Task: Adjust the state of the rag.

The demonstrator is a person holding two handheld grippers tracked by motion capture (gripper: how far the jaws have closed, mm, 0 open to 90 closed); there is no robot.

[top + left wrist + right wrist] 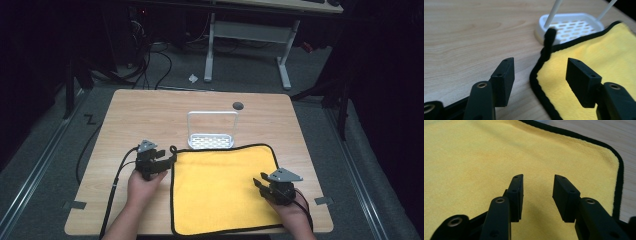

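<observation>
A yellow cloth (222, 187) with black edging lies flat on the near right part of the wooden table (135, 115). Its far left corner has a small black loop (549, 37) that stands up. My left gripper (169, 159) is at that corner, open, its jaws either side of the cloth's black edge (535, 75) without pressing on it. My right gripper (258, 184) hovers low over the cloth's right half (486, 157), open, with nothing between its jaws. A white perforated tray with a wire handle (211, 131) stands just beyond the cloth's far edge.
A round black grommet (238, 105) sits in the tabletop near the far edge. Grey tape tabs (74, 204) mark the near corners. Beyond the table stand a white desk frame (247, 35) and floor cables (150, 60). Bare wood lies left of the cloth.
</observation>
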